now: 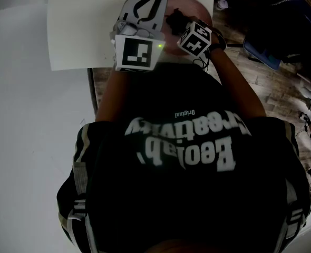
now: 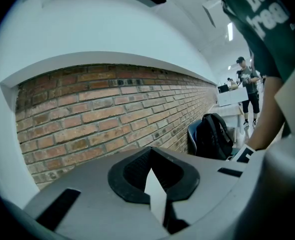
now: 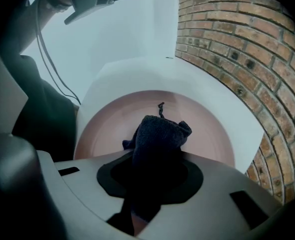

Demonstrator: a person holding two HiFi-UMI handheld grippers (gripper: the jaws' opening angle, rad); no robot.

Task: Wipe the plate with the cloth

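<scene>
Brick wall (image 3: 237, 44) behind; right claw (image 3: 152, 178) grips cloth (image 3: 160, 134), seemingly touching plate (image 3: 210, 129).

On my feed, the head view shows a white table (image 1: 87, 30) filling the upper left of the frame, with its near edge running across just above the middle. A pink plate (image 1: 192, 7) lies on it at the top centre, near the table's right edge. In the right gripper view the plate (image 3: 202, 119) sits mid-frame, and white table (image 3: 137, 71) shows beyond its far rim. The table's right edge runs close to a brick wall (image 3: 237, 34).
</scene>
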